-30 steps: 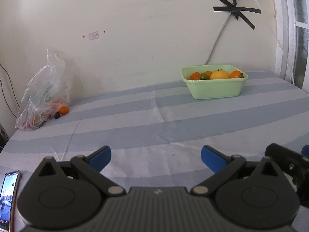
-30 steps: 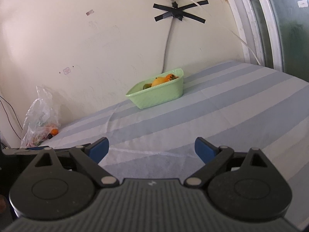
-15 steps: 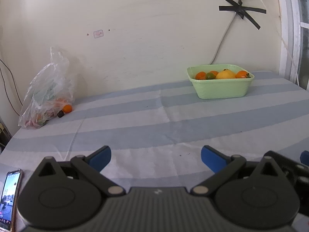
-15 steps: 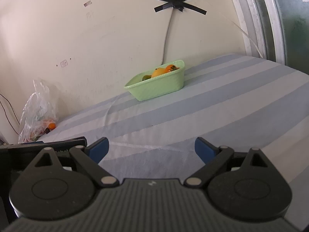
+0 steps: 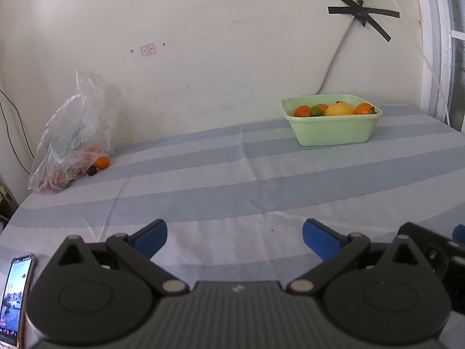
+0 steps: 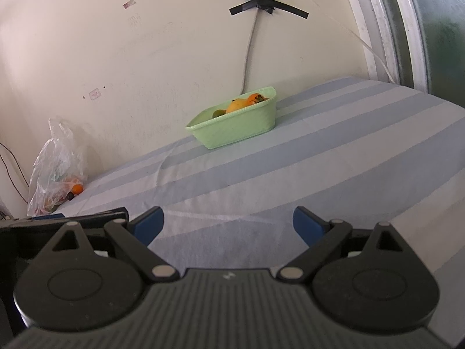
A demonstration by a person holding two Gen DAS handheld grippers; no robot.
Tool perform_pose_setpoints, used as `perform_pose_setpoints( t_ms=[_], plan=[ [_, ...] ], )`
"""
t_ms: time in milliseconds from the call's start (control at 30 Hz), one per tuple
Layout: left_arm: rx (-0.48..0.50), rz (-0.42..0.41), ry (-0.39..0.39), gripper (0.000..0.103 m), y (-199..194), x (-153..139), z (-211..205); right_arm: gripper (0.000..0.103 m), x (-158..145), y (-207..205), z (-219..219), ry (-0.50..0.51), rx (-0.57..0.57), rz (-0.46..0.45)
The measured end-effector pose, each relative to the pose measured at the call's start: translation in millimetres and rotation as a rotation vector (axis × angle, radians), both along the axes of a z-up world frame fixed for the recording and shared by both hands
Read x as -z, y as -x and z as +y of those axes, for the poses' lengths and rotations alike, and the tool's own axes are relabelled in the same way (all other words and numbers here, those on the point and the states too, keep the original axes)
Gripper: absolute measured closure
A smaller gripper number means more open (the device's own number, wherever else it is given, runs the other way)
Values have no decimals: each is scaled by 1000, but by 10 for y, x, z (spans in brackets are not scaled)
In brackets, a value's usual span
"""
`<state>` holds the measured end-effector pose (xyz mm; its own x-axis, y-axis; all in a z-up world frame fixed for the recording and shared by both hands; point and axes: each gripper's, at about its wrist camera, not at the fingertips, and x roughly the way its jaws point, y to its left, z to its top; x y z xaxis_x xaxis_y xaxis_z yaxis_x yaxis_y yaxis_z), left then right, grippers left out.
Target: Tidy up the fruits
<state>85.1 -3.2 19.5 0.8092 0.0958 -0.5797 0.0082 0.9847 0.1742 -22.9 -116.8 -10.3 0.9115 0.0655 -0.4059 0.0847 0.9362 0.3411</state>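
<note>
A light green basket (image 5: 334,131) stands at the back right of the striped table, holding several orange, yellow and green fruits (image 5: 338,109). It also shows in the right wrist view (image 6: 235,131). A clear plastic bag (image 5: 69,133) with more fruit lies at the back left against the wall; an orange (image 5: 101,162) and a small dark fruit (image 5: 91,170) sit at its mouth. My left gripper (image 5: 234,237) is open and empty, low over the near table. My right gripper (image 6: 228,225) is open and empty beside it.
A phone (image 5: 14,299) with a lit screen lies at the near left edge. A cable (image 5: 334,61) runs down the wall behind the basket from a taped socket. A window frame (image 6: 386,29) stands at the right. The table wears a blue-and-white striped cloth (image 5: 261,180).
Both views have shifted slightly: the basket and bag sit a little differently in frame as both grippers drift. Both stay open and empty.
</note>
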Motion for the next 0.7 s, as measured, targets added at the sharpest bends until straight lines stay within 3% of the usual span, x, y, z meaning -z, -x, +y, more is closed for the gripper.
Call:
perform_pose_setpoints(
  t_ms=[700],
  plan=[
    [-17, 8, 4, 0, 35, -7, 7, 6, -11, 72, -13, -10, 24, -16]
  ],
)
